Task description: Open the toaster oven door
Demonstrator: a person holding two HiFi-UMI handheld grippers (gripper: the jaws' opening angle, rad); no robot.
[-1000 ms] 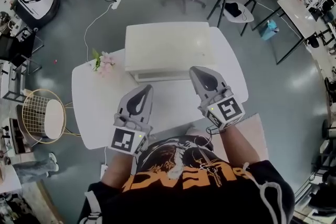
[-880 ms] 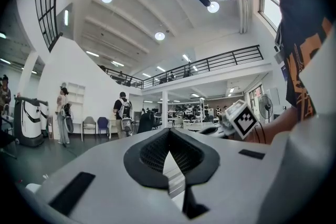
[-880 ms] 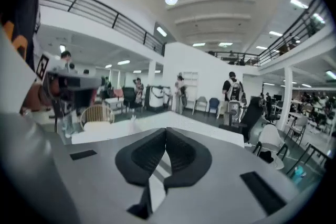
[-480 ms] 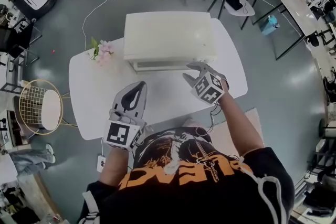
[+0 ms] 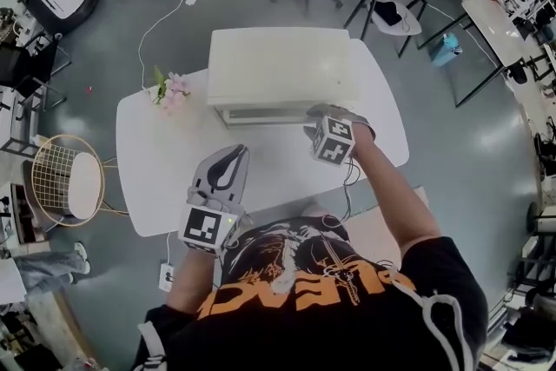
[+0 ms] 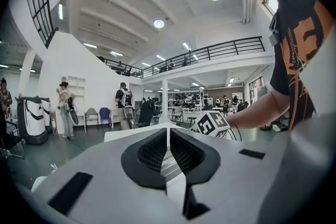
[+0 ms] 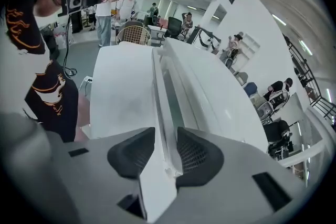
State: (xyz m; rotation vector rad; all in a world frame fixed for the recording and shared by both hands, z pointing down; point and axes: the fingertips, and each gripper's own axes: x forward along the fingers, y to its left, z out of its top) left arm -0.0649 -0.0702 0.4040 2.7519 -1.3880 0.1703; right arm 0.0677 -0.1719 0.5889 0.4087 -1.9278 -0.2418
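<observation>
1. The white toaster oven (image 5: 280, 69) sits at the far middle of the white table (image 5: 165, 178), with its front facing the person.
2. The right gripper (image 5: 321, 112) points down at the right part of the oven's front. Its jaws have just been opening and stand apart. The door's handle bar (image 7: 160, 102) runs between them, unclenched.
3. The left gripper (image 5: 231, 154) hovers over the near table, well apart from the oven, with its jaws closed together on nothing.
4. Count: 1 oven, 1 table, 2 grippers, 1 spray of pink flowers (image 5: 172, 93) just left of the oven.
</observation>
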